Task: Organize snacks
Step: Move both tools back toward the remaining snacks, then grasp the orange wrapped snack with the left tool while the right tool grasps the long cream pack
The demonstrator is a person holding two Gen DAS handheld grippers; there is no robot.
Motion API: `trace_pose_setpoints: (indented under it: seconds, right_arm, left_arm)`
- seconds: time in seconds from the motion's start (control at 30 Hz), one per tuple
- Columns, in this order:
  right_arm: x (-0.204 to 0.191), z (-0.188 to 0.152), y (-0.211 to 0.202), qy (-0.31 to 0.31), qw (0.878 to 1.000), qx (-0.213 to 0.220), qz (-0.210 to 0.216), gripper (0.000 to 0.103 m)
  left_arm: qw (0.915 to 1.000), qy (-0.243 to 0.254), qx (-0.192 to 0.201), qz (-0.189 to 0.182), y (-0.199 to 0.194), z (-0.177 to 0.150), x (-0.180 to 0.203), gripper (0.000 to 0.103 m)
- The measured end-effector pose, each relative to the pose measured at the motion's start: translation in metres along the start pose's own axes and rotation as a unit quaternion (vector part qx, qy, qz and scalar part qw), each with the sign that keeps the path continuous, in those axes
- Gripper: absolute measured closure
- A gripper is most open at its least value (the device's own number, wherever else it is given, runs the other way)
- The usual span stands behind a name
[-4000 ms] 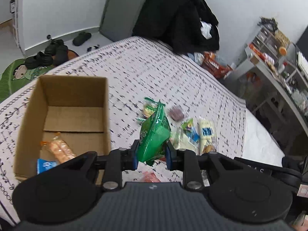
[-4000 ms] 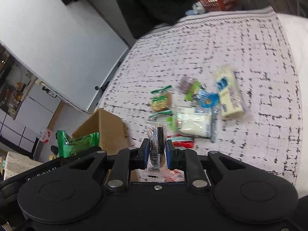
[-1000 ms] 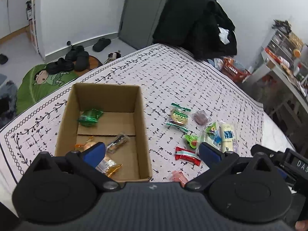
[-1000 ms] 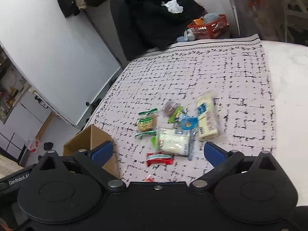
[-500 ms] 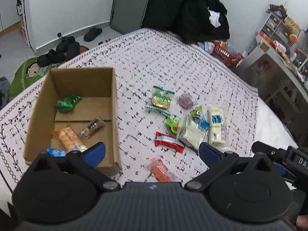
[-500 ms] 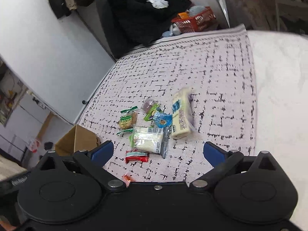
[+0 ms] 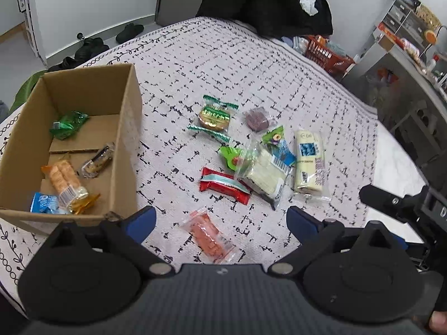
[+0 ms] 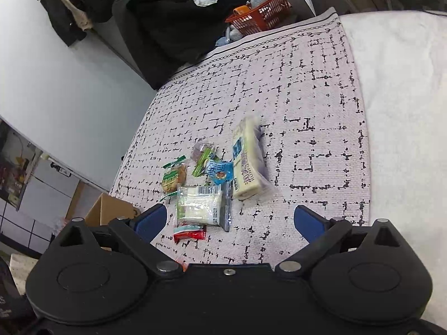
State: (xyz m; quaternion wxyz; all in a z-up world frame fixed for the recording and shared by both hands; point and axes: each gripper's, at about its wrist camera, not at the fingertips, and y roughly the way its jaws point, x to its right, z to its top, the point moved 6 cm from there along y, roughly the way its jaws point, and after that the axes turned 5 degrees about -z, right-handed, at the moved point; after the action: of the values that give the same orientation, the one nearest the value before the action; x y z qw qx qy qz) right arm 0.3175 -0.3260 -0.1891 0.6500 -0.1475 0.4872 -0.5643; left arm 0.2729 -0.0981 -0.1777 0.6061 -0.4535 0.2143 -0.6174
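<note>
A cardboard box (image 7: 125, 128) stands on the patterned bedspread at the left and holds several snacks, among them a green packet (image 7: 68, 124) and an orange cracker pack (image 7: 65, 182). Several loose snacks lie to its right: a pink packet (image 7: 209, 237), a red bar (image 7: 223, 185), a clear white pack (image 7: 265, 173), a long cream pack (image 7: 308, 162) and a green-edged biscuit (image 7: 213, 118). My left gripper (image 7: 220, 220) is open and empty, just above the pink packet. My right gripper (image 8: 230, 219) is open and empty, near the clear white pack (image 8: 199, 205) and the red bar (image 8: 190, 234).
Black clothing (image 7: 265, 0) is heaped at the bed's far end beside an orange basket (image 7: 327, 54). Shelves and a table (image 7: 405, 44) stand to the right. Shoes (image 7: 92, 46) lie on the floor at the left. The bare white mattress (image 8: 405, 111) borders the bedspread.
Four seconds ago both grippers were shut on snacks; those snacks now lie in the box. Both grippers have since opened and moved closer over the loose snacks.
</note>
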Motion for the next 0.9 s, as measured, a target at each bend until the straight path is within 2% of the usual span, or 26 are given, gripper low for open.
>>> trace_pose_setpoints:
  seconds: [0.33,0.5,0.63,0.83,0.87,0.9]
  right_arm:
    - [0.014,0.002,0.019,0.027,0.999,-0.018,0.013,0.017]
    - [0.017,0.004,0.035,0.028,0.999,-0.033,0.011,0.025]
    - [0.017,0.006,0.044,0.031,0.999,-0.039,0.017,0.03]
    - [0.015,0.008,0.061,0.03,0.998,-0.054,0.025,0.031]
    - [0.016,0.009,0.064,0.032,0.998,-0.055,0.026,0.031]
    - [0.016,0.009,0.066,0.034,0.998,-0.055,0.027,0.031]
  left_arm:
    - [0.9989,-0.017,-0.032,0.029,0.037,-0.019,-0.002,0.019]
    - [0.9975,-0.024,-0.051,0.042,0.055,-0.029,-0.002,0.033]
    - [0.9962,-0.033,-0.066,0.046,0.069,-0.034,-0.005,0.041]
    - [0.9948,-0.038,-0.072,0.062,0.083,-0.035,-0.009,0.049]
    - [0.9948,-0.036,-0.069,0.066,0.083,-0.033,-0.009,0.058]
    - [0.9949,-0.034,-0.066,0.068,0.084,-0.031,-0.009,0.074]
